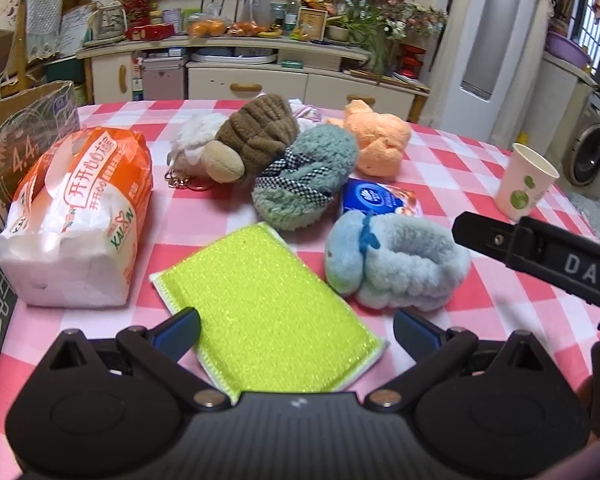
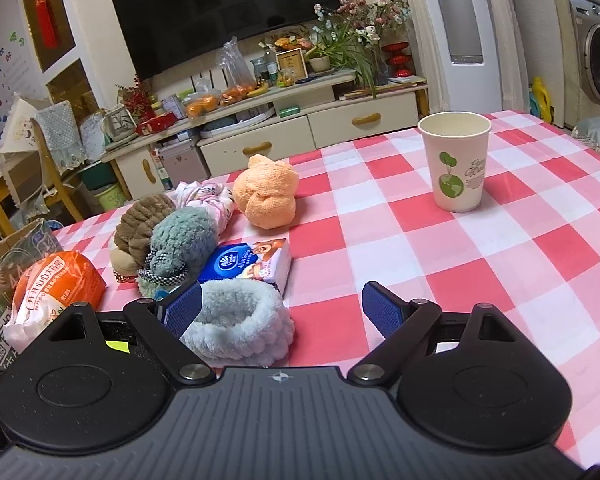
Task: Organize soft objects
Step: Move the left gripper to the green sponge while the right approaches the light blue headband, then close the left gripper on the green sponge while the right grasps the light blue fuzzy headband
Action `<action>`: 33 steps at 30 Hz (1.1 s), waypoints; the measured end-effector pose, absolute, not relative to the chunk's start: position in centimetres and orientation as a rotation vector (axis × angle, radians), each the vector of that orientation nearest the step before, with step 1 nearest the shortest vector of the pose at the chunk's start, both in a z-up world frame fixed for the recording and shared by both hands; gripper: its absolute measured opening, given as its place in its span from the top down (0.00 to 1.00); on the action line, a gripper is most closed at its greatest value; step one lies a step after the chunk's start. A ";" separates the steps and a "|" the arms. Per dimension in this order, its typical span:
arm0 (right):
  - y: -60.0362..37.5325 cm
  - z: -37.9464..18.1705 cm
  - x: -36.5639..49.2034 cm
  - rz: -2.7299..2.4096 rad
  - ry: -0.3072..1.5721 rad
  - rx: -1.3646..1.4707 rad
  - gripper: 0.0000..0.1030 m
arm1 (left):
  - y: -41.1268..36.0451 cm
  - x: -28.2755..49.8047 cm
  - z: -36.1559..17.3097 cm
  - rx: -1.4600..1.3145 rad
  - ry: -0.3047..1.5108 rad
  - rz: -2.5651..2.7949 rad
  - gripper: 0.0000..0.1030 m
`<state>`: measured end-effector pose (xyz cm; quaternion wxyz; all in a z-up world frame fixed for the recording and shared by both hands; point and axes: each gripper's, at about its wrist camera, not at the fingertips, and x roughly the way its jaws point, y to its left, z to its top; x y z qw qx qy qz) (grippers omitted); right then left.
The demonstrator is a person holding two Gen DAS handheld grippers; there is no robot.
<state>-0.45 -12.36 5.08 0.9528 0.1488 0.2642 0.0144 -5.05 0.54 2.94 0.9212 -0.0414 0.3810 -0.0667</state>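
Pink-and-white checked cloth covers the bench (image 1: 460, 184), with a TV (image 2: 224, 8) and a cluttered cabinet (image 2: 284, 136) behind it. Soft things sit in a loose cluster at the middle. A green sponge (image 1: 268, 312) lies flat nearest the left hand-held gripper (image 1: 296, 330), whose blue fingers (image 1: 178, 330) stand wide apart on either side of it, not touching it. Just right of the sponge is a pale blue headband (image 1: 400, 264), curled into a ring. Behind it lies a blue tissue pack (image 1: 380, 198), and beyond that a teal headband (image 1: 304, 176) leans against a brown one (image 1: 256, 136). An orange towel (image 1: 376, 140) sits at the far side, near a floral cloth (image 2: 208, 196). To the left, a tissue bag (image 1: 80, 216) rests beside a cardboard box (image 1: 16, 140). A paper cup (image 2: 456, 160) stands upright, well apart to the right.

The right hand-held gripper (image 2: 280, 312) is also wide and holds nothing; its left finger is at the pale blue headband's rim, though contact cannot be told. Part of this gripper shows at the right edge of the left wrist view.
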 end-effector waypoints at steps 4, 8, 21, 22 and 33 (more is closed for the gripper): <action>-11.9 5.0 0.1 0.069 0.553 0.297 0.00 | 0.4 -4.7 2.6 -0.072 0.783 -0.103 0.01; -10.8 4.7 0.8 0.115 0.582 0.270 0.00 | 0.7 -4.4 2.3 -0.056 0.795 -0.082 0.01; -7.9 3.6 2.8 0.179 0.639 0.127 0.00 | 3.3 -4.3 1.9 -0.120 0.870 -0.080 0.01; -7.9 3.4 3.1 0.179 0.652 0.133 0.00 | 3.3 -4.1 1.9 -0.113 0.871 -0.081 0.01; -7.8 2.1 5.3 0.183 0.704 0.148 0.00 | 2.8 -2.6 1.7 -0.053 0.875 -0.079 0.04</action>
